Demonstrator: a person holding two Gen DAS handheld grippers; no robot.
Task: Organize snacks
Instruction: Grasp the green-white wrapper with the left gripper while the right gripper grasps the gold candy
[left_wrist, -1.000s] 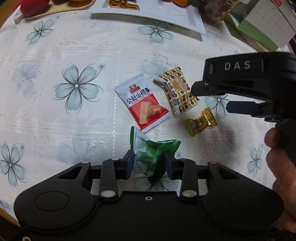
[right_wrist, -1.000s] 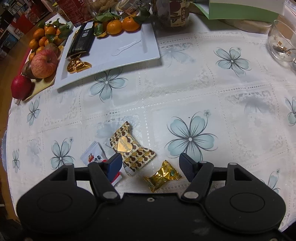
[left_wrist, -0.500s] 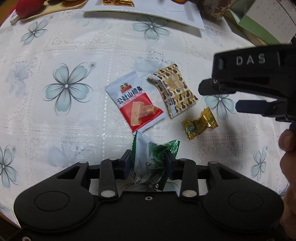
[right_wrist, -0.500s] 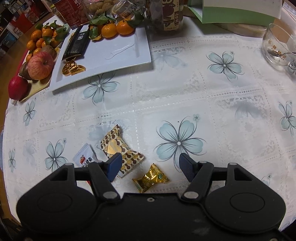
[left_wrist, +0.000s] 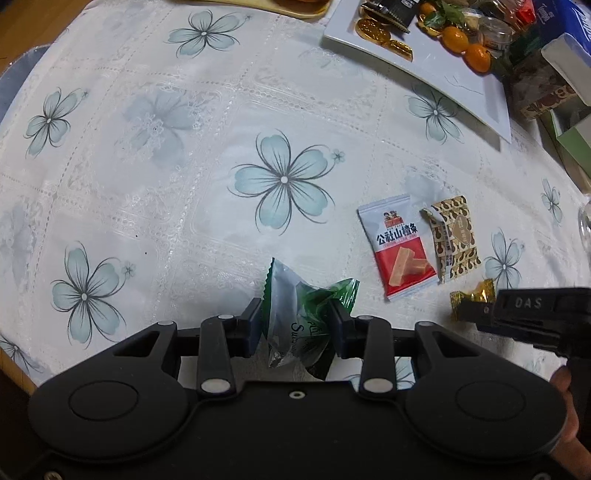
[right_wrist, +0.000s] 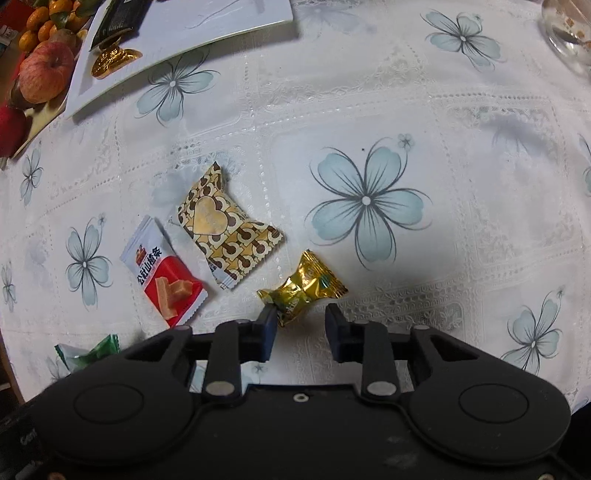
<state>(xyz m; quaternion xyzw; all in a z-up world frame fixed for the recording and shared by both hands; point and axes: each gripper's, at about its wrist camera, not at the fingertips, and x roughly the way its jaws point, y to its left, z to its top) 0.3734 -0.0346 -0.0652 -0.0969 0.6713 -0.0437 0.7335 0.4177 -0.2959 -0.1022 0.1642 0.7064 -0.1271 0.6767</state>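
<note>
We're in a home dining spot: a table under a lacy floral tablecloth, a white tray with tangerines, an apple on the fruit plate, wrapped snacks lying about.

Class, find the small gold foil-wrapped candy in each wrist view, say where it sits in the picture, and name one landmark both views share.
Left wrist view: the gold foil-wrapped candy sits far right, below centre, partly hidden by the right gripper.
Right wrist view: it lies low centre, just ahead of the open right gripper, nearer its left finger.
Shared landmark: the red-and-white snack packet, to the candy's left in both.
</note>
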